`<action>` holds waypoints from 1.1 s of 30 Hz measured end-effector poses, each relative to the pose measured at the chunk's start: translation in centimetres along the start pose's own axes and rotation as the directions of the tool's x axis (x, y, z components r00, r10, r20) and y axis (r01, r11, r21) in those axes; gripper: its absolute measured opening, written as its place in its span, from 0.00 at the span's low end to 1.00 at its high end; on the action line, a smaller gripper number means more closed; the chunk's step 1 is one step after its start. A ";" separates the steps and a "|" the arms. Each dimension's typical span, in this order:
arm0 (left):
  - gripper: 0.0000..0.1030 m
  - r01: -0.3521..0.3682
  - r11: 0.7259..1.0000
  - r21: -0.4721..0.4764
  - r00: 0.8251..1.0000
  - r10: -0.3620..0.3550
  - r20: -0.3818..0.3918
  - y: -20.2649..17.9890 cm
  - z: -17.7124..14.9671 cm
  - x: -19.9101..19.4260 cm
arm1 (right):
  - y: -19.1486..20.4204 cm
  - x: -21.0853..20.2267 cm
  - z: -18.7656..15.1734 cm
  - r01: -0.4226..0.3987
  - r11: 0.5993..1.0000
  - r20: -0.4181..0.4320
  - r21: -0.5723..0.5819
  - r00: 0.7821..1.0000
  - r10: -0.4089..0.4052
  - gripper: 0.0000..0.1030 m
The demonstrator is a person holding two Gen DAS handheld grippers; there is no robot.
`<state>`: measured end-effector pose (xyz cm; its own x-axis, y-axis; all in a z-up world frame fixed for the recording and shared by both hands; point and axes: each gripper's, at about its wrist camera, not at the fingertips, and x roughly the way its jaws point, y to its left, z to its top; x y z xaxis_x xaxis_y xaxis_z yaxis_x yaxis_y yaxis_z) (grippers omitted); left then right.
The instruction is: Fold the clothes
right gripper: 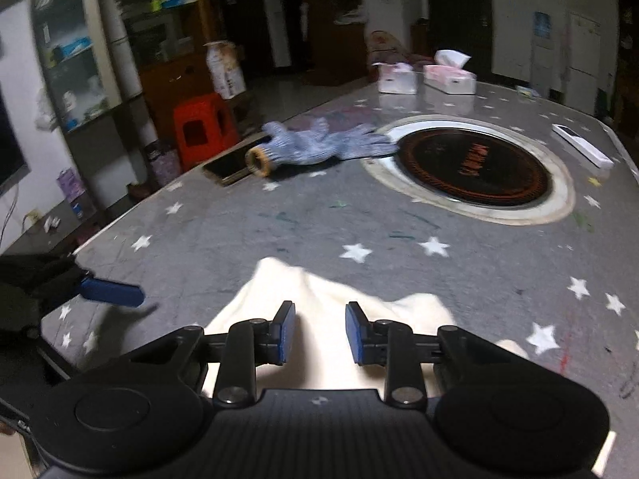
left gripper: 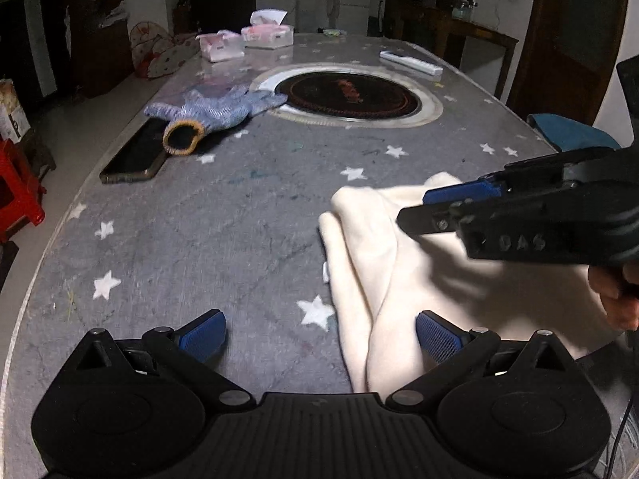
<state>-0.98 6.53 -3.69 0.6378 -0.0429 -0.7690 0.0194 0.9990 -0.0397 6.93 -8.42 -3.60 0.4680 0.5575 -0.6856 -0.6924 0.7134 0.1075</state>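
Hovering over the cream garment (right gripper: 319, 299) near the table's (left gripper: 199, 219) front edge.
Your right gripper (right gripper: 320, 333) stands narrowly apart, empty; left gripper (left gripper: 319, 333) gapes wide, empty.

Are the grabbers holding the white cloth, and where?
No. The left gripper is wide open beside the cloth's edge. The right gripper hovers over its middle, pads apart, gripping nothing.

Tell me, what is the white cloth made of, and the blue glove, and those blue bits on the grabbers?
The white cloth looks like soft, matte cotton-like fabric: it drapes in loose folds. The blue glove seems knitted yarn: ribbed stitches, with an orange-edged cuff. The blue pads on the left gripper look like rubber or plastic; their faces show a fine grid texture.
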 end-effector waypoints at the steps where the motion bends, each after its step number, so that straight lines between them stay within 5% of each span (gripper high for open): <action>1: 1.00 0.001 1.000 -0.004 1.000 -0.001 -0.003 0.1 -0.1 0.1 | 0.3 0.4 -0.1 0.003 1.000 -0.011 -0.010 1.000 -0.003 0.26; 18: 1.00 -0.015 0.993 -0.120 1.000 0.018 0.023 3.7 0.3 -1.5 | 4.7 -5.7 -4.3 -0.008 0.985 -0.005 -0.175 1.000 0.007 0.27; 22: 1.00 0.024 0.984 -0.174 1.000 -0.022 0.014 3.9 0.7 -1.1 | 7.4 -6.3 -5.5 -0.050 0.963 -0.018 -0.264 0.999 0.047 0.35; 33: 1.00 0.079 0.967 -0.244 0.997 -0.080 0.005 3.8 1.1 -0.7 | 12.4 -4.3 -6.8 -0.037 0.894 -0.011 -0.446 0.999 0.036 0.35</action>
<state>-0.48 10.39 -2.56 0.6383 -0.1226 -0.7600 -0.1190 0.9597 -0.2547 -7.43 -4.85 -4.22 0.4365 0.5783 -0.6892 -0.8816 0.4278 -0.1995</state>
